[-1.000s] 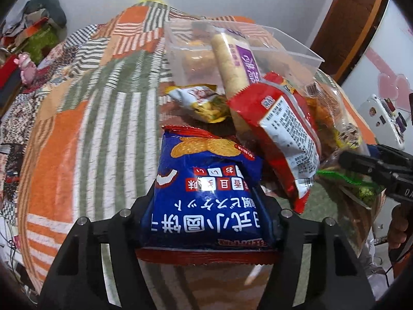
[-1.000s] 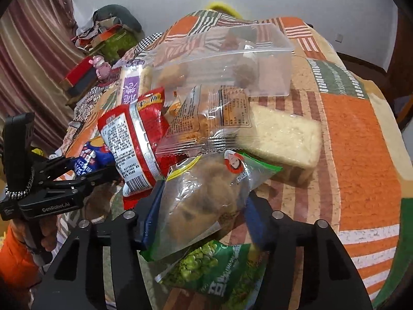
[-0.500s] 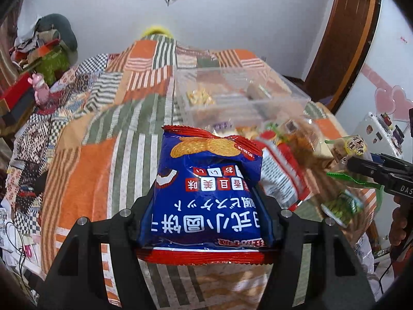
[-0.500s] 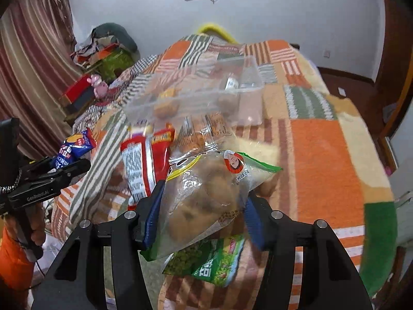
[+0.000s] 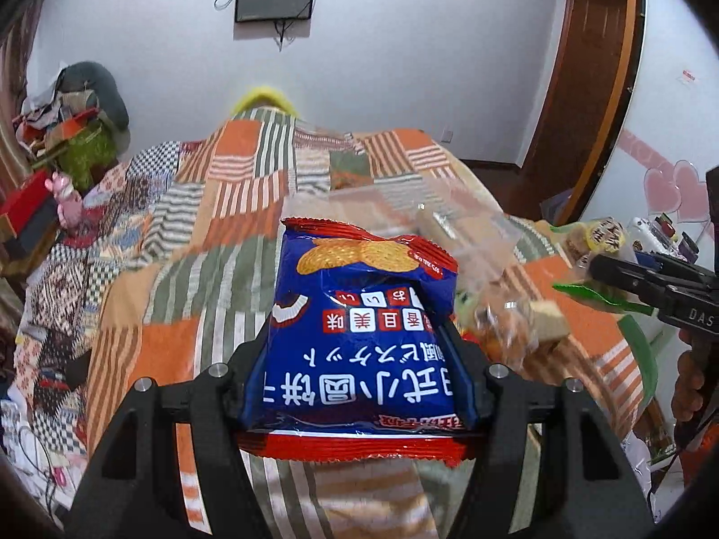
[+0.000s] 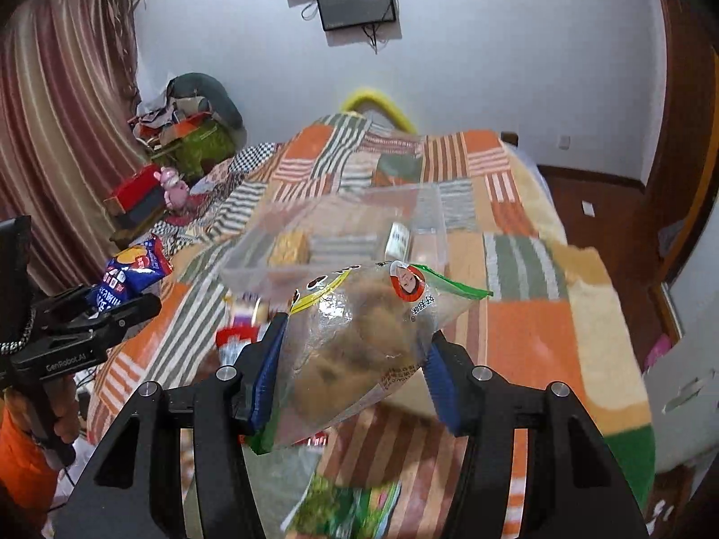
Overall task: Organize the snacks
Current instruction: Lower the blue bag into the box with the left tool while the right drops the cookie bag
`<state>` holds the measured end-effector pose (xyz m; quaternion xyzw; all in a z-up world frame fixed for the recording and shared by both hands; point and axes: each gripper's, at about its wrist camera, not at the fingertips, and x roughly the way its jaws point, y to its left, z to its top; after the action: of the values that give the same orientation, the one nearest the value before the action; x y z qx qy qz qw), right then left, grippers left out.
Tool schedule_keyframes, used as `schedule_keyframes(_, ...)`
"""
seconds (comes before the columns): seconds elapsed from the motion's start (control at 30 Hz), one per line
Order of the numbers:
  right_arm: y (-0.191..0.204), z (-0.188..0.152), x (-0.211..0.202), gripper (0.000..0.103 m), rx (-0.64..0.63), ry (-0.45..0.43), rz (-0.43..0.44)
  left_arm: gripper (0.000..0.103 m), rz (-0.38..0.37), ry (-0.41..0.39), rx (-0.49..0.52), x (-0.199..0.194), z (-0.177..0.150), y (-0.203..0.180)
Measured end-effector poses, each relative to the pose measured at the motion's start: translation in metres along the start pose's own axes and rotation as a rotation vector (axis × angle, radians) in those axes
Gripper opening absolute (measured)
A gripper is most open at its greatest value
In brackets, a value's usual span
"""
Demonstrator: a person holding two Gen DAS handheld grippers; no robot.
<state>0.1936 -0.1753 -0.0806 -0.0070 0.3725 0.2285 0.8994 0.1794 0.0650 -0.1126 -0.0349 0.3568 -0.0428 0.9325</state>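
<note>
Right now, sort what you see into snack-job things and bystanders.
Job:
- blue biscuit bag, in left gripper
- clear bag of brown snacks, in right gripper
- clear plastic bin
- green pea packet on the quilt

Bystanders:
- wall screen
- pink toy
- curtain

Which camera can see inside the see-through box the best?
The right wrist view. It looks down into the clear box, open-topped on the patchwork blanket, with a yellowish snack and a white packet inside. In the left wrist view the blue biscuit bag hides most of it.
</note>
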Motion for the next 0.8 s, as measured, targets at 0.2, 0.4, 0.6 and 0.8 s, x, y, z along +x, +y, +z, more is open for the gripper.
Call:
schedule_keyframes(0.2,0.003,0.022,0.013,0.052,-0.018,-0.028,-0.003,0.064,0.006,-0.035,0.010,0.010,0.027,-0.002)
schedule_keyframes(0.4,0.006,0.038,0.033,0.052,-0.017,-0.041,-0.009,0.064,-0.004,-0.037,0.002,0.034,0.047,0.003)
schedule_keyframes(0.6,0.007,0.050,0.058,0.053,-0.029,-0.020,-0.009,0.064,0.012,-0.026,0.000,0.060,0.061,0.006)
schedule_keyframes(0.8,0.005,0.060,0.090,0.053,-0.014,0.023,0.003,0.064,0.023,-0.001,-0.011,0.086,0.074,0.015)
